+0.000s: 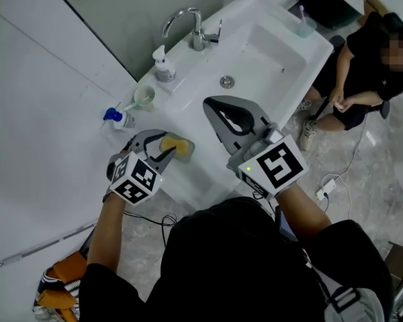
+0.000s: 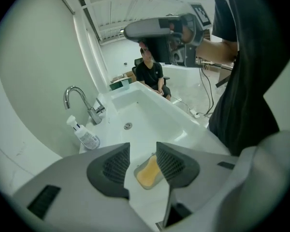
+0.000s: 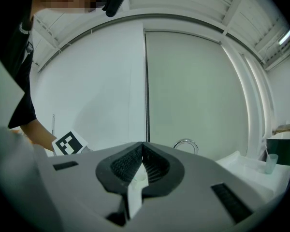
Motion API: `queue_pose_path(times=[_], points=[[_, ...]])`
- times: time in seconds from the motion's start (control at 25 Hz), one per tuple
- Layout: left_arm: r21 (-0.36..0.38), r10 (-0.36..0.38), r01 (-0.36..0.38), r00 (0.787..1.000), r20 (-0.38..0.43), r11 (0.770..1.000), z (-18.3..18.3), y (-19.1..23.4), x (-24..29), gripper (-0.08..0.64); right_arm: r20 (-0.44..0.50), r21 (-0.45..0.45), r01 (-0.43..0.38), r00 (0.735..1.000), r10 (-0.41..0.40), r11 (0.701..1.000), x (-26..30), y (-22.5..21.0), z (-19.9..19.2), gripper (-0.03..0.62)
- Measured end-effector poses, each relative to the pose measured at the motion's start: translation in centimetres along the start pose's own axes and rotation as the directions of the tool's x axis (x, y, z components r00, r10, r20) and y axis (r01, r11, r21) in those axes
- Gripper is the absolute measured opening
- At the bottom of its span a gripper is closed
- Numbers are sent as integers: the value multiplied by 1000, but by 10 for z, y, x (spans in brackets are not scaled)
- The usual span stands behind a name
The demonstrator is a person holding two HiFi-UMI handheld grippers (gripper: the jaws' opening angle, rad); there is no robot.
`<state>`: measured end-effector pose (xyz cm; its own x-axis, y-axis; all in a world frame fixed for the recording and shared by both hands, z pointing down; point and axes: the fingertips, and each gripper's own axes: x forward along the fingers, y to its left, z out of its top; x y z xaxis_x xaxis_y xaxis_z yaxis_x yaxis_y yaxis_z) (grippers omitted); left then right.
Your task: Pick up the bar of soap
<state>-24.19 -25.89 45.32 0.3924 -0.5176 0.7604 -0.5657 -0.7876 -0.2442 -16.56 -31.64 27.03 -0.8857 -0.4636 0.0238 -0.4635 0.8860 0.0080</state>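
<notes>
A yellow bar of soap (image 1: 176, 143) lies in a shallow grey dish (image 1: 187, 151) on the near left rim of the white sink (image 1: 269, 52). My left gripper (image 1: 165, 147) hovers right over it, open. In the left gripper view the soap (image 2: 147, 173) shows in the gap between the two ribbed pads (image 2: 117, 166), and I cannot see them touching it. My right gripper (image 1: 210, 103) hangs above the basin's near edge with its tips together and nothing in them. In the right gripper view, the right gripper (image 3: 143, 148) is aimed at the wall.
At the back of the sink stand a chrome faucet (image 1: 191, 25), a pump bottle (image 1: 164, 66), a small cup (image 1: 144, 97) and a blue-capped bottle (image 1: 117, 117). A drain (image 1: 226, 81) sits in the basin. A person (image 1: 363, 72) sits beyond the sink's far end. Cables (image 1: 326, 186) lie on the floor.
</notes>
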Motion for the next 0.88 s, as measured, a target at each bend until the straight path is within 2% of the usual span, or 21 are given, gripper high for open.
queue_pose_path(times=[0.16,0.2,0.44,0.88], points=[[8,-32,32,998,-50,999,-16,-4,20,163,-11,-4,16,1000,-16,1000,-1,-1,-5,8],[2,-45,45,997,-64,999,-21,-6,26,184,-12,-1,17,1000,-17,1000,-1,0,-6,8],[-21,-118,116,983,-142,993,-49,-20,56,199,-27,0,34,999,-34,999,0,-1,-11,8],[36,-182,196,954,-240,980,-82,-26,93,199,-62,10,70,996,-69,997,0,-7,-18,8]])
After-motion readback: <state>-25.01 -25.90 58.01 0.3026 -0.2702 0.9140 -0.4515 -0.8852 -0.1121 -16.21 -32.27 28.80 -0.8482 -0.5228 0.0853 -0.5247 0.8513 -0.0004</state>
